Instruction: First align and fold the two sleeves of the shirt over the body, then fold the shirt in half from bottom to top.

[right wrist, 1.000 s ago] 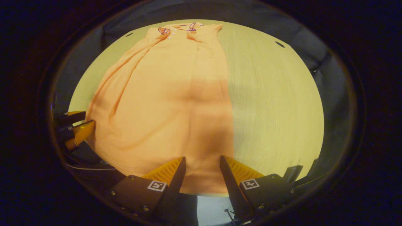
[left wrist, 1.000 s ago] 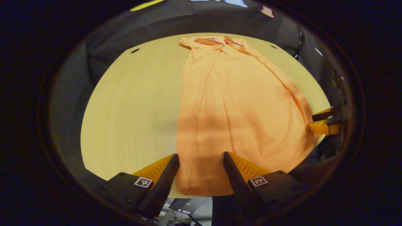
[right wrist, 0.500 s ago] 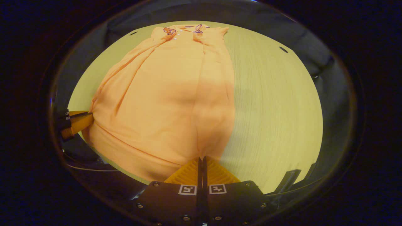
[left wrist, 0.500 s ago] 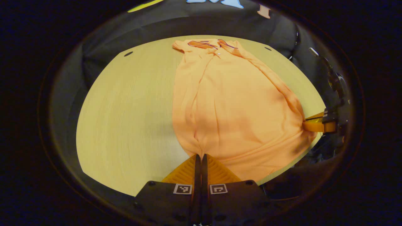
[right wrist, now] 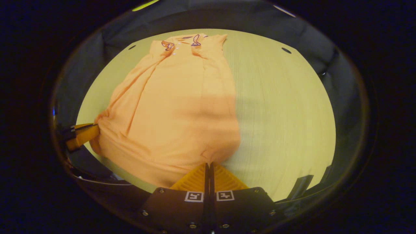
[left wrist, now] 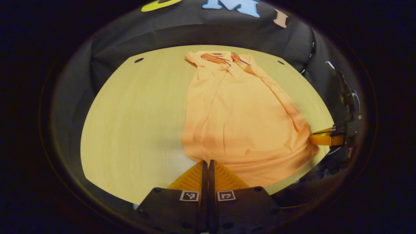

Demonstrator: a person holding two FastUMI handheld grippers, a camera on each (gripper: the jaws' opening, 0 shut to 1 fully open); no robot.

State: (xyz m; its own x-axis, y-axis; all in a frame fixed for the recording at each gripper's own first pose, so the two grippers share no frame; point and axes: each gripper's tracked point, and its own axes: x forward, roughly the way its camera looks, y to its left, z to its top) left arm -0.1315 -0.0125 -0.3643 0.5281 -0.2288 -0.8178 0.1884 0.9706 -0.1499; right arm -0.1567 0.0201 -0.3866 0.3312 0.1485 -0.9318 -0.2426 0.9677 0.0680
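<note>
**Hem pinched and coming up**

Pale wooden tabletop [left wrist: 130, 123] carries the orange collared cotton shirt [left wrist: 240, 117], sleeves already folded in. A second ago both grippers stood open over its hem; now the left gripper [left wrist: 208, 164] and right gripper [right wrist: 208, 165] are clamped tight on the two bottom corners, and the hem has bunched toward the collar, so the bottom-to-top fold seems begun

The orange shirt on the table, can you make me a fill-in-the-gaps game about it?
1. The orange polo shirt lies on a wooden ____.
2. The left gripper is shut on the shirt's bottom ____.
3. The right gripper has its fingers ____ on that same edge.
4. The shirt's collar lies at the ____ end from both grippers.

Missing words: table; hem; closed; far
</note>
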